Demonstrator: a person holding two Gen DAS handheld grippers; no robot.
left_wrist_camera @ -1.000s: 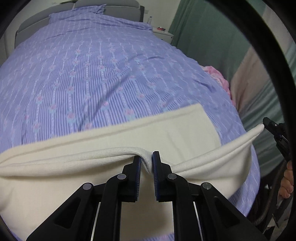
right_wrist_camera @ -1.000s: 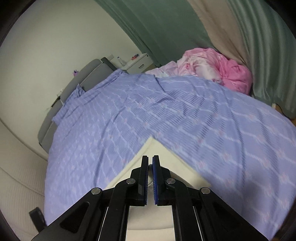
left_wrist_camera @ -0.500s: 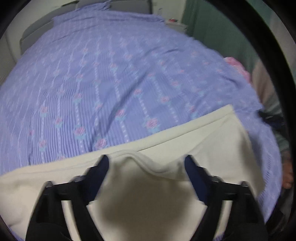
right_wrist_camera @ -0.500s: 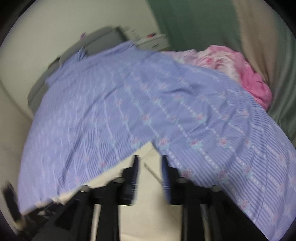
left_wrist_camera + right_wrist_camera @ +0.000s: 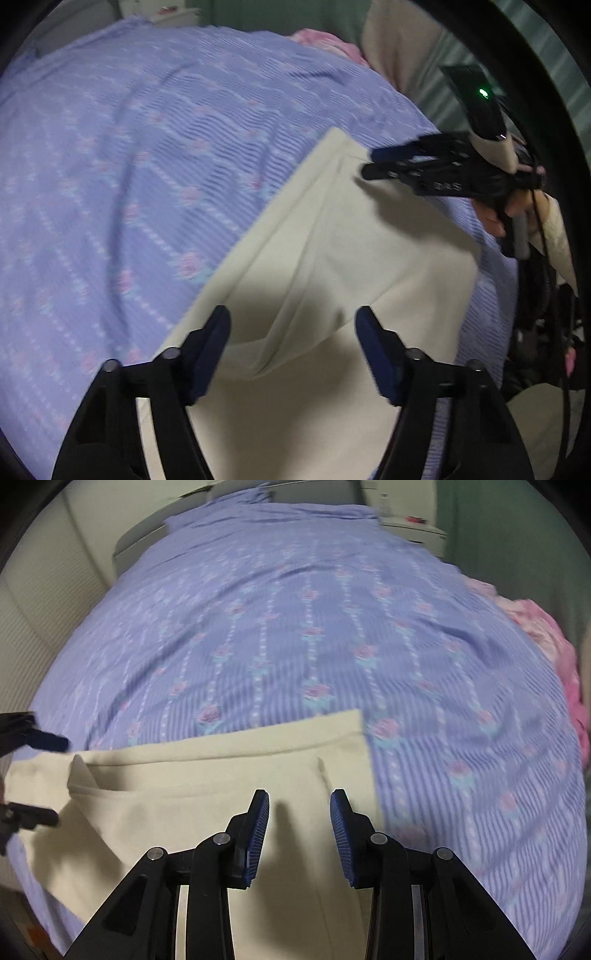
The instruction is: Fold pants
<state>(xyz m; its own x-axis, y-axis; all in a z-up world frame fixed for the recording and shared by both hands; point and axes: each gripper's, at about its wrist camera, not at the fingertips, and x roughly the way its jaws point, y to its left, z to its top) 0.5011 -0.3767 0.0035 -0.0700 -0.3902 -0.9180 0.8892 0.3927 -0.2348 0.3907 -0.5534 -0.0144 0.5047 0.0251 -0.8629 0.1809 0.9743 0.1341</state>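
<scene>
Your left gripper [image 5: 293, 350] hangs over the cream pants [image 5: 332, 258] with its fingers spread wide and nothing between them. Your right gripper [image 5: 300, 827] is the same: fingers well apart, empty, poised above the cloth.

The pants lie on the bed [image 5: 295, 627], over the purple floral cover, near its close edge. 1 layer is folded across another, and its free edge runs in a slanted line between the left fingers.

That top layer looks uneven. 1 corner [image 5: 79, 766] on the left side seems to stand up a little, though blur makes it hard to be sure.

The risk from here:
- If you pinch only the upper layer, the lower 1 will stay behind and the fold will skew.
- If you drag across the soft cover, it may bunch and pull the pants crooked.
- The cloth sits near the bed's edge, so a loose tug could slide it off.
</scene>
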